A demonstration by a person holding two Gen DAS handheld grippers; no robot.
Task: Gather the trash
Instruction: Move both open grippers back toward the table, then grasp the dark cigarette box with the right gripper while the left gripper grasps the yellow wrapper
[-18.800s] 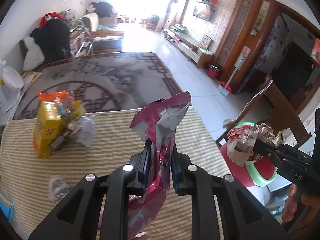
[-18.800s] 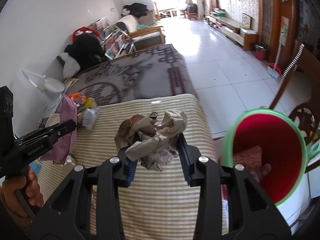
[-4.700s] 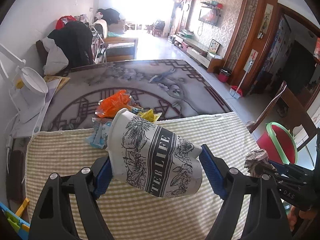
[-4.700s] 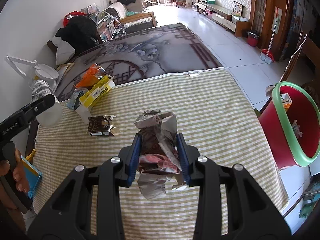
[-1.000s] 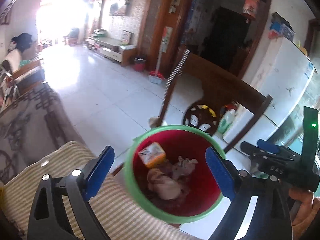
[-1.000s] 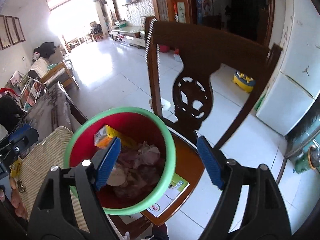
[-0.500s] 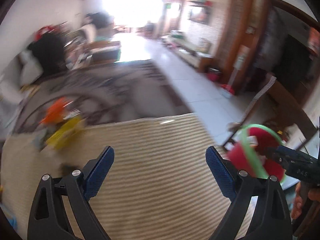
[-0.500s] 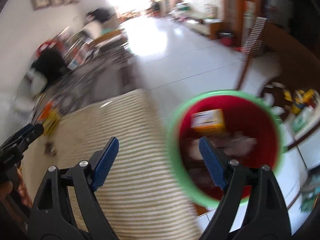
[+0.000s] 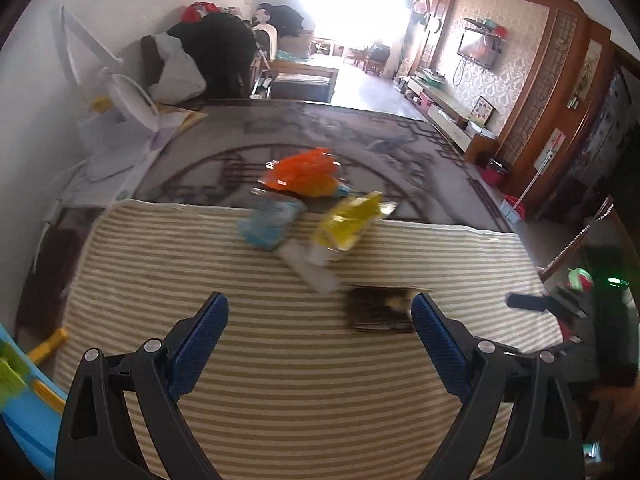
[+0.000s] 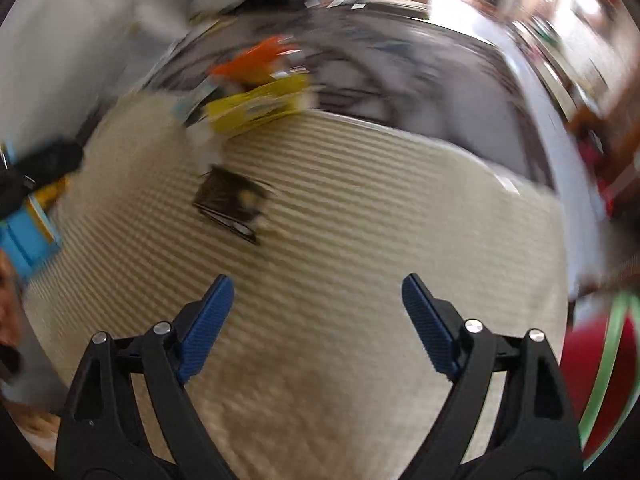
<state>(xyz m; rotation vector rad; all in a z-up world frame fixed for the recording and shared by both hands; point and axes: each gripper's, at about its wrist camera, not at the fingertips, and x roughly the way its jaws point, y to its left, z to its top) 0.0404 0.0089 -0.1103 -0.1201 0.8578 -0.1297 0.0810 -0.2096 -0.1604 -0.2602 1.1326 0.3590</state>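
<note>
Trash lies on the striped tablecloth (image 9: 280,380): a dark flat wrapper (image 9: 380,308), a yellow packet (image 9: 348,220), a light blue wrapper (image 9: 268,224), an orange bag (image 9: 304,170) and a clear plastic scrap (image 9: 316,272). My left gripper (image 9: 320,332) is open and empty above the cloth, short of the dark wrapper. My right gripper (image 10: 318,316) is open and empty; its view is blurred and shows the dark wrapper (image 10: 230,204), the yellow packet (image 10: 260,108) and the orange bag (image 10: 252,62). The red bin with a green rim (image 10: 600,408) sits at the lower right of that view.
A dark patterned table surface (image 9: 304,140) lies beyond the cloth. A white lamp (image 9: 120,120) stands at the far left. A blue and yellow toy (image 9: 24,384) is at the cloth's left edge. A wooden chair (image 9: 580,248) stands by the right edge.
Both grippers have swung away from the bin back toward the table's trash pile. Both stay open and empty. The right view is blurred with motion.
</note>
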